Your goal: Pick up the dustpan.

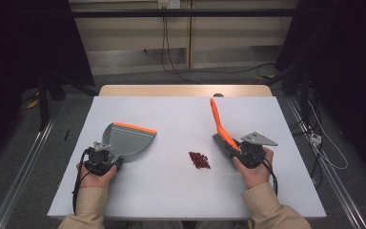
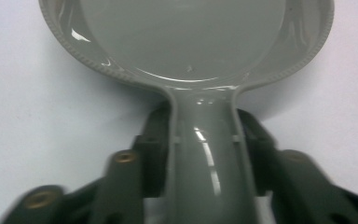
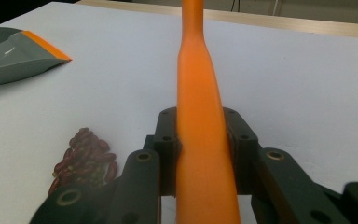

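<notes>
On the white bench (image 1: 171, 191), the left tool (image 1: 106, 153) is clamped on the grey dustpan (image 1: 129, 139) handle, the right tool (image 1: 240, 149) on the orange brush (image 1: 220, 128). Between them lies the bean pile (image 1: 199, 160); a hard sweep could scatter beans past the pan's lip.

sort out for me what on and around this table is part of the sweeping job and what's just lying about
Part of the job:
- grey dustpan, handle clamped in the left gripper
- orange brush, handle clamped in the right gripper
- pile of red beans on the white table

Just lying about:
- black cables on the floor behind the table
- wall socket
</notes>
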Demonstrator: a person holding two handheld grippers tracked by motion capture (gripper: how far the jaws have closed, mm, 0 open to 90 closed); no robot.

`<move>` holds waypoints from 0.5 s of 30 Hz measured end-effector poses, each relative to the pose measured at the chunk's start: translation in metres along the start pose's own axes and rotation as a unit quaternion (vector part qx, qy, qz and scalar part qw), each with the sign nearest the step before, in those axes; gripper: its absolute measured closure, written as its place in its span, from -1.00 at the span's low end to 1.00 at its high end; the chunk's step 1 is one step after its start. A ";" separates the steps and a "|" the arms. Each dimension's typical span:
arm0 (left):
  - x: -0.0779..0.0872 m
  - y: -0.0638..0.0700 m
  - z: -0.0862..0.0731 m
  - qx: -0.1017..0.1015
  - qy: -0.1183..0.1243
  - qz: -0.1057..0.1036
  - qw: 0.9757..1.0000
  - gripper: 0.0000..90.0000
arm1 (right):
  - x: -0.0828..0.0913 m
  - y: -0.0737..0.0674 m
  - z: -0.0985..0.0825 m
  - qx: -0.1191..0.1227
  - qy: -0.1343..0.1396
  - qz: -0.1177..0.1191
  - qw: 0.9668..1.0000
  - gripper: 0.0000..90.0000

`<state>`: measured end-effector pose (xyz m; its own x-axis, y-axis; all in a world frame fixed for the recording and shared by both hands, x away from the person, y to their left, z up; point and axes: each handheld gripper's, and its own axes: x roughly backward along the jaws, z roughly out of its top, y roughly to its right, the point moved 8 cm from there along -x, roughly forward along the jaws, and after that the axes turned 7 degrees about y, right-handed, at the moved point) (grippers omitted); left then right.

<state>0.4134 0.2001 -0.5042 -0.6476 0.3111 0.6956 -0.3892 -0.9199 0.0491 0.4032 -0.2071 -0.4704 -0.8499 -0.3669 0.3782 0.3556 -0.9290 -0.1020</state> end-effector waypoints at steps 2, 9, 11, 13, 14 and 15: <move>0.000 0.000 0.001 -0.002 -0.006 -0.002 1.000 0.40 | 0.000 0.000 0.000 0.000 -0.001 0.001 1.000 0.58; 0.001 -0.003 0.001 -0.012 -0.010 -0.012 1.000 0.41 | -0.001 -0.001 0.000 0.002 0.000 0.003 1.000 0.58; 0.002 -0.004 0.001 -0.015 -0.009 -0.014 1.000 0.41 | 0.000 -0.001 0.000 -0.002 0.001 0.003 1.000 0.58; 0.004 -0.004 0.002 -0.017 -0.007 -0.021 1.000 0.41 | 0.000 -0.001 0.000 -0.001 0.001 0.004 1.000 0.58; 0.005 -0.005 0.002 -0.017 -0.005 -0.023 1.000 0.41 | 0.000 -0.001 0.000 -0.001 0.001 0.004 1.000 0.58; 0.006 -0.005 0.003 -0.020 -0.003 -0.026 0.999 0.41 | 0.000 -0.001 0.000 0.000 0.000 0.005 1.000 0.58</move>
<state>0.4132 0.2061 -0.4979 -0.6224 0.3564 0.6968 -0.4477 -0.8924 0.0565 0.4031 -0.2058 -0.4706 -0.8464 -0.3759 0.3772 0.3638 -0.9254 -0.1060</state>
